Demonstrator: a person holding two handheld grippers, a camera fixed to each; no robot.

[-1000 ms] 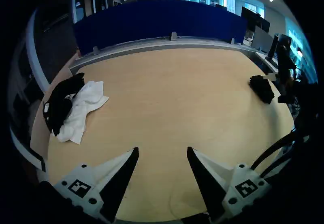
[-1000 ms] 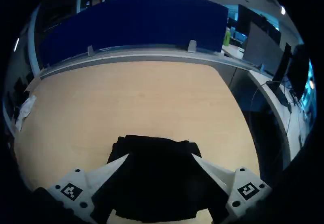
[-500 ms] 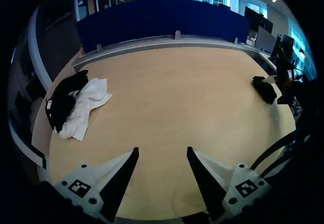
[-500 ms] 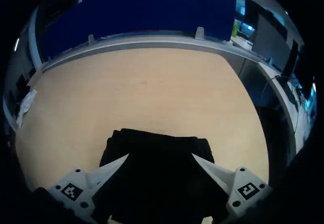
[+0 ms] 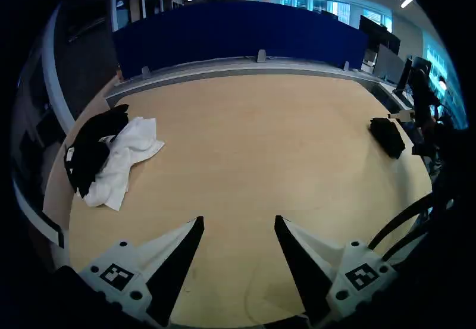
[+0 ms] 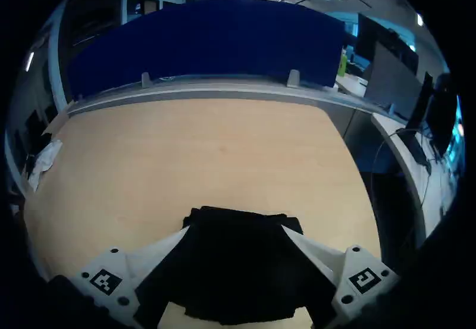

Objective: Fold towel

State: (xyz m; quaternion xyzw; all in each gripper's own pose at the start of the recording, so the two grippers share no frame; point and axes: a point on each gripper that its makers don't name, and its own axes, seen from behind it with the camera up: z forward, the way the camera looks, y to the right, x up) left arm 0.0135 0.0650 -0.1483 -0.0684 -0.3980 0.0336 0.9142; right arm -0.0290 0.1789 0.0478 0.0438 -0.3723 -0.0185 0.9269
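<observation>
Black towel (image 6: 238, 269), lower centre, looks limp; right gripper (image 6: 237, 228) fingers spread wide around it, left gripper (image 5: 238, 217) gaping empty; pinch a corner

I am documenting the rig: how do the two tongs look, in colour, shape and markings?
Both the left tongs and right tongs have two pointed wedge fingers, white outside and black inside. Each finger base bears a square black-and-white marker.
</observation>
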